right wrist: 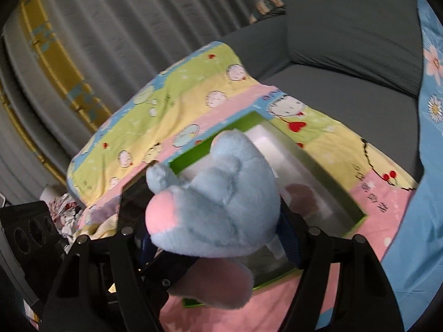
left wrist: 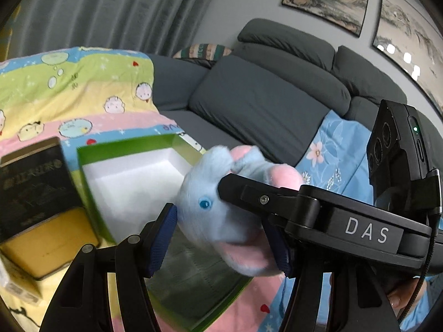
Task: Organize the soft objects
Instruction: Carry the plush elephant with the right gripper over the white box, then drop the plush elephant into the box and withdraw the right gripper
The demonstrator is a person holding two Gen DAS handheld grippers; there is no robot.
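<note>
A light blue and pink plush toy (left wrist: pixel 221 215) is held in the air above an open green box (left wrist: pixel 91 152) with a white inside. My left gripper (left wrist: pixel 221 238) is shut on the plush from both sides with its blue pads (left wrist: pixel 163 235). My right gripper (right wrist: pixel 218 246) is shut on the same plush (right wrist: pixel 218 199); its black finger (left wrist: pixel 249 193) crosses the left wrist view and presses the toy's top. The green box (right wrist: pixel 357 207) shows under the plush in the right wrist view.
A cartoon-print quilt (left wrist: pixel 69 96) covers the surface under the box. A black and gold tin (left wrist: pixel 36 210) stands left of the box. A grey sofa (left wrist: pixel 263 102) lies behind, with a blue floral cloth (left wrist: pixel 340 155) on the right. Grey curtains (right wrist: pixel 110 41) hang behind.
</note>
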